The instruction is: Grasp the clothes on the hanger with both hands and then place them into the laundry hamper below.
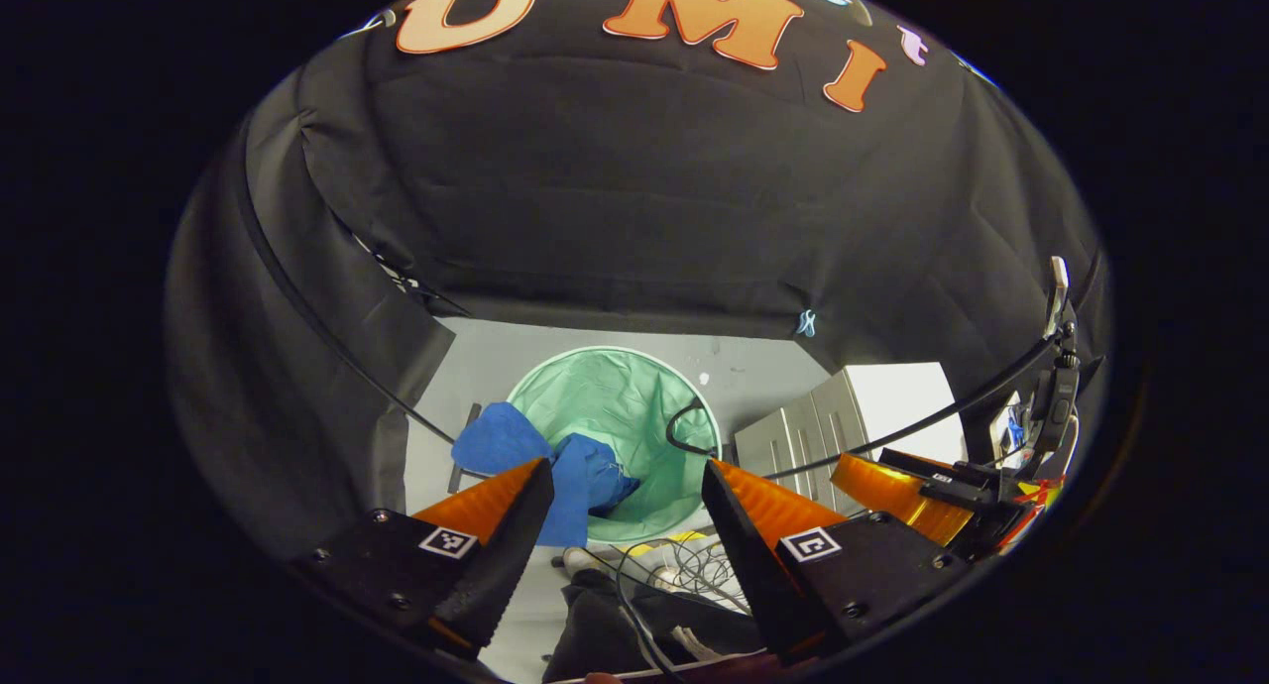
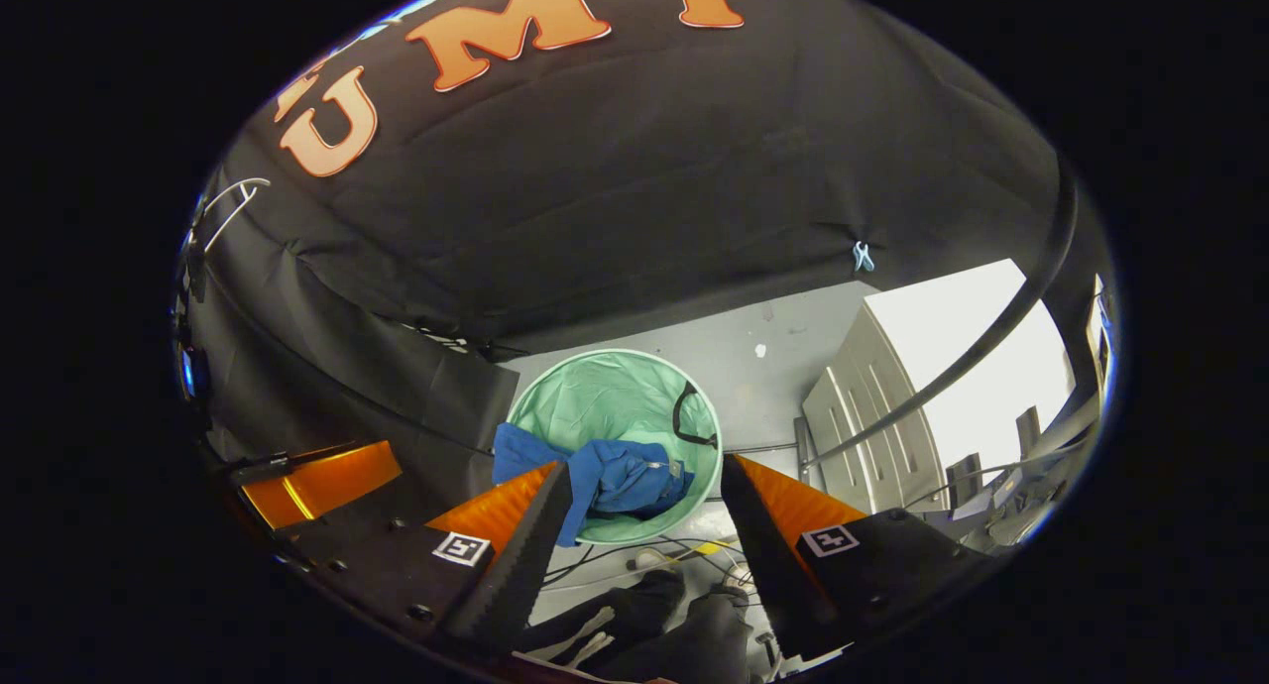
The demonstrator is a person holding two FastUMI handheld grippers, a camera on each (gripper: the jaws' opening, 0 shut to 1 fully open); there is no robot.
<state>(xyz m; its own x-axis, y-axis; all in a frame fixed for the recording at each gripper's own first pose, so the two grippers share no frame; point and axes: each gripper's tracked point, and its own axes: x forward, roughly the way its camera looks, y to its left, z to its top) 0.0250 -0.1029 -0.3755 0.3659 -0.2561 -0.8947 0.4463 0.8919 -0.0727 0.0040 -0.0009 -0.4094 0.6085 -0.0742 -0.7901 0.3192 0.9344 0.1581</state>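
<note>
The one blue garment (image 1: pixel 580 481) already lies in the single green laundry hamper (image 1: pixel 634 397), though not wholly: much of it is bunched against the hamper's near inner wall, and a flap hangs over the near rim onto the outside. So the drop looks done, and what may remain, by my reading, is only tucking that flap in (if tidiness counts).

The left gripper (image 1: pixel 625 496) is held above the hamper with its jaws spread wide and nothing between them; the right gripper (image 2: pixel 644 496) hangs likewise above the hamper, jaws apart and empty. Neither touches the cloth.

Counted: one garment, one hamper, two grippers. One wire hanger (image 2: pixel 230 203) hangs bare, high up and well away from the hamper. A pale cabinet (image 2: pixel 872 406) stands on the floor beside the hamper.
</note>
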